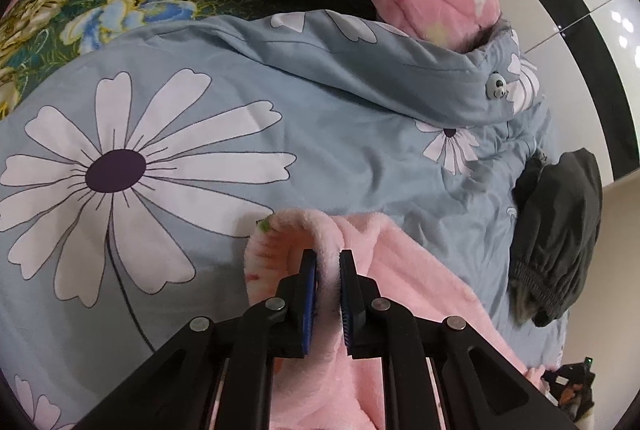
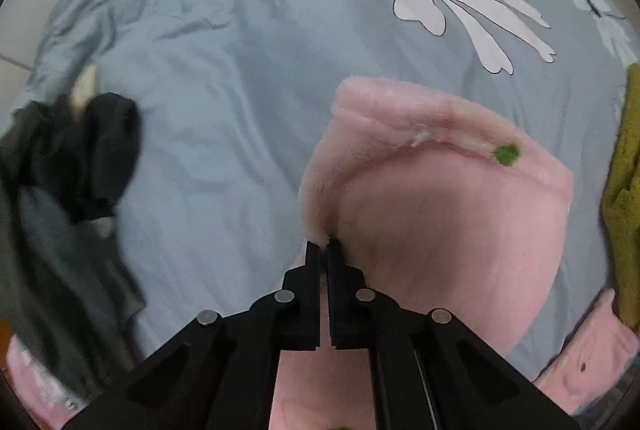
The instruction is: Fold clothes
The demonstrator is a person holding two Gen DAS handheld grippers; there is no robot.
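Pink fleece garment (image 1: 404, 270) lies on the bed's blue daisy-print cover (image 1: 224, 117). Left hand-held gripper (image 1: 328, 262) pinches a rolled fold at the garment's edge. Right hand-held gripper (image 2: 323, 250) is clenched on another edge of the garment (image 2: 440, 213). Dark clothing (image 2: 84, 157) lies on the cover beside the garment.

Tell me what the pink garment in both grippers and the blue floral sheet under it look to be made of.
Pink garment: looks like plush fleece, matte, with a fuzzy nap and thick, soft rolled edges. Blue floral sheet: seems a thin, smooth woven fabric, perhaps cotton, with printed daisies and fine sharp creases. Left gripper and right gripper are both clamped on the pink edge.
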